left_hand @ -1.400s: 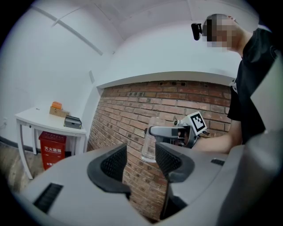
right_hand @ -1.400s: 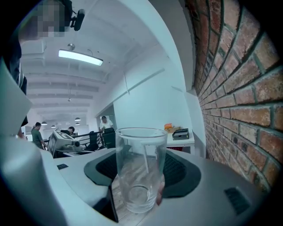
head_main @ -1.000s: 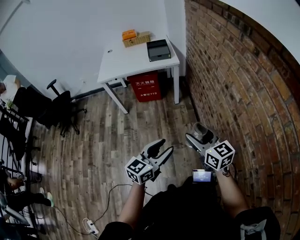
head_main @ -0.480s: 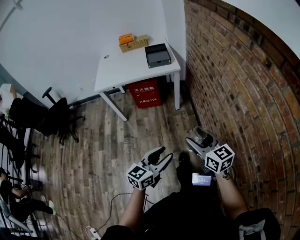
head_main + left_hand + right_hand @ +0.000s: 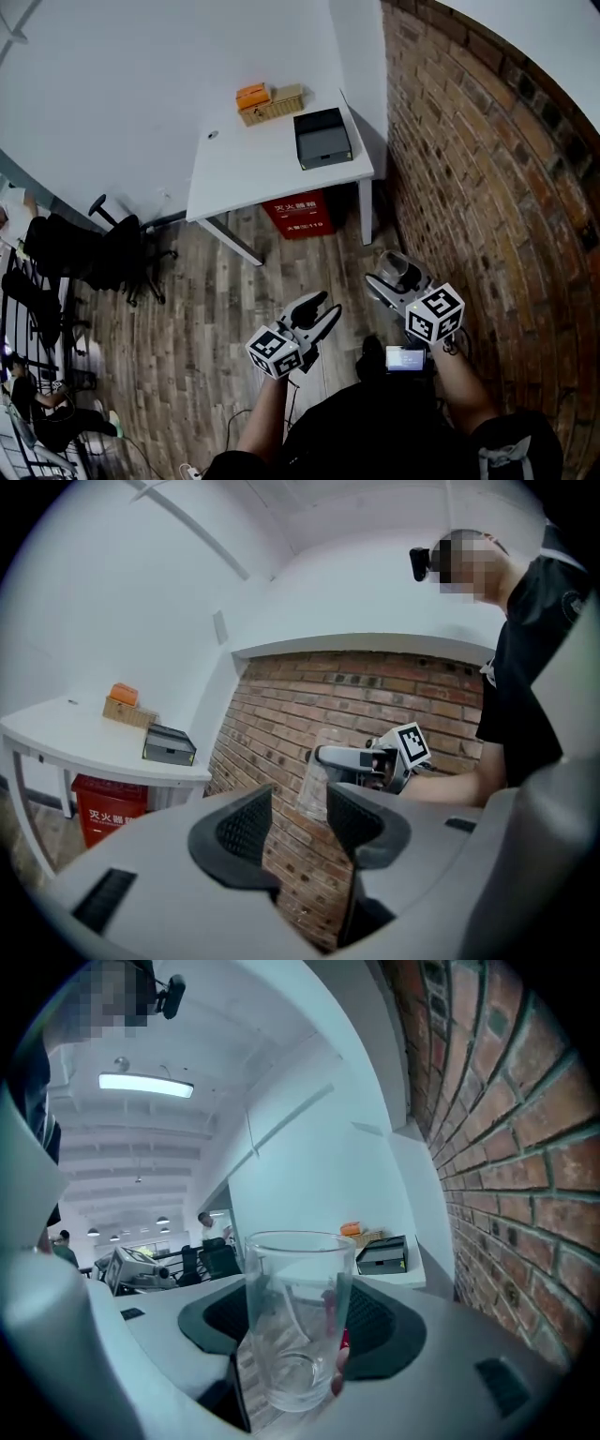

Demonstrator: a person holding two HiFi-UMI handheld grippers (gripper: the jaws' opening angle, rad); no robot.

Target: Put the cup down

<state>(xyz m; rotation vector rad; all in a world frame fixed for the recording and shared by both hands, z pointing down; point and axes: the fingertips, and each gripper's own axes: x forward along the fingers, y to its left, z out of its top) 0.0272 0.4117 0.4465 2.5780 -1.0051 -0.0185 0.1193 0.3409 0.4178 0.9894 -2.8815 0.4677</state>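
Head view: the desk (image 5: 253,159) looms nearer than a second ago; the cup (image 5: 401,268) is still well short of it. Left gripper view: left hand-held gripper (image 5: 298,803) spread, jaws just eased inward, nothing between them. Right gripper view: right hand-held gripper (image 5: 298,1318) pinches the clear cup upright, so set-down is judged pending.

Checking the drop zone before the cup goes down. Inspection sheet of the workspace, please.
Surface: white table, ahead; cup not over it yet.
Job's things: clear cup, upright in the right tool.
Clutter: basket with orange item, dark box on the table; red box underneath.
Grippers: right tool shut on the cup; left tool jaws apart, just been closing slightly, nothing between them.
Cables: power strip with lead on the wood floor.
Surroundings: brick wall, office chair.
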